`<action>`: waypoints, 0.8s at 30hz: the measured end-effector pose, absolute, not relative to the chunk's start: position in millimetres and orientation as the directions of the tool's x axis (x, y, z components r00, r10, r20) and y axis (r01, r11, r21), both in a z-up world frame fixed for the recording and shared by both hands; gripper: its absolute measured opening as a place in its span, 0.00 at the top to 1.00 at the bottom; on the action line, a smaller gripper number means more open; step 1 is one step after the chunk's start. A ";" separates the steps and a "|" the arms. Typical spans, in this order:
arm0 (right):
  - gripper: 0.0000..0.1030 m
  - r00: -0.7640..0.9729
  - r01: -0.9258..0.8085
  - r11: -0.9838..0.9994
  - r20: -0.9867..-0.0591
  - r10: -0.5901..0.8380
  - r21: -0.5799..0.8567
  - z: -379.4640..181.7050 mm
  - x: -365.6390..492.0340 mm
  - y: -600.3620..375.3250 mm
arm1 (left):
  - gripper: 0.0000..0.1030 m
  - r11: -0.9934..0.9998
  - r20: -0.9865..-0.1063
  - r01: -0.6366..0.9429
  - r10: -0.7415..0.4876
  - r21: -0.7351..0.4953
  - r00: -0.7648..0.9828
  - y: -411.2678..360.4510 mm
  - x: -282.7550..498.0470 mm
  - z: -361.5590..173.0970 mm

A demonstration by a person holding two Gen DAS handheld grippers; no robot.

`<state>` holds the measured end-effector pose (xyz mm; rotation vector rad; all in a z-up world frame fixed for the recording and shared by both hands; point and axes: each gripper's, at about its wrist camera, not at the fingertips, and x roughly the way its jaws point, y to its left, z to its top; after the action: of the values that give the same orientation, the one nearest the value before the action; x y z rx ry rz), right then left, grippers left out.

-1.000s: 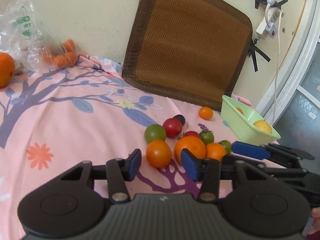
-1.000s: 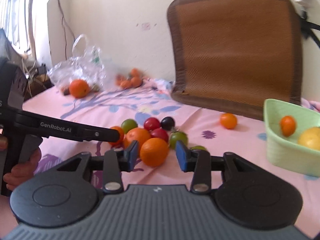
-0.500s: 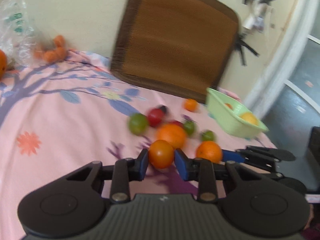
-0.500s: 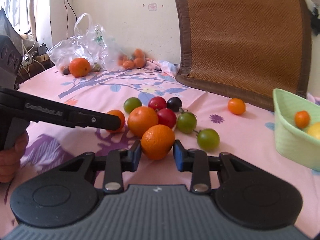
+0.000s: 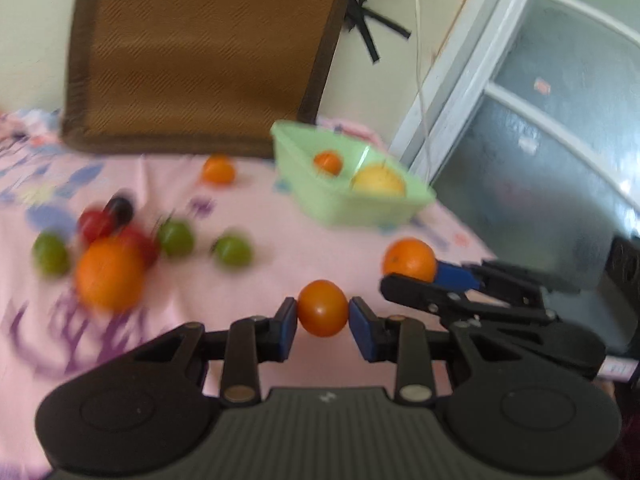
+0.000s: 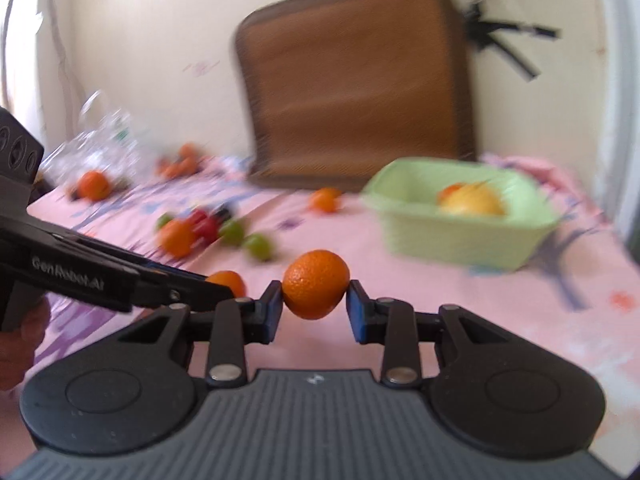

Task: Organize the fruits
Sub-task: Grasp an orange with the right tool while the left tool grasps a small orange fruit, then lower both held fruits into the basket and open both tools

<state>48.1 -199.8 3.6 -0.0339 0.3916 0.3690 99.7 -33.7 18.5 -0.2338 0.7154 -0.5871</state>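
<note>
Both grippers have closed on fruit and lifted off the pink bed toward the green basket [image 5: 360, 208]. Left gripper [image 5: 322, 316] fingers pinch a smooth orange tomato [image 5: 322, 309]; right gripper [image 6: 314, 300] fingers clamp a mandarin [image 6: 315, 283].

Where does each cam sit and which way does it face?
Left wrist: on the left gripper, looking along its fingers across the pink cloth to the green basket; the right gripper shows at right.
Right wrist: on the right gripper, facing the same basket; the left gripper and a hand show at left.
Shared: basket, brown mat, loose fruit pile.
</note>
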 end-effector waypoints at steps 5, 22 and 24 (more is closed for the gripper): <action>0.64 0.936 -0.219 0.975 -0.275 0.218 0.027 23.3 74.8 -241.7 | 0.72 0.810 -0.489 0.424 -0.584 -0.405 0.648 -65.5 150.1 49.1; 0.33 0.969 -0.073 0.997 -0.234 0.076 0.022 11.6 131.5 -275.4 | 0.53 0.825 -0.532 0.368 -0.560 -0.430 0.635 -120.6 229.6 35.5; 0.34 0.976 -0.064 0.998 -0.205 0.067 0.019 12.1 126.9 -277.9 | 0.53 0.812 -0.506 0.366 -0.574 -0.455 0.644 -107.7 221.7 42.2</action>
<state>126.9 -277.9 12.1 0.0127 0.2070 0.0662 221.7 -107.7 42.2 -0.3267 0.6838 -0.5460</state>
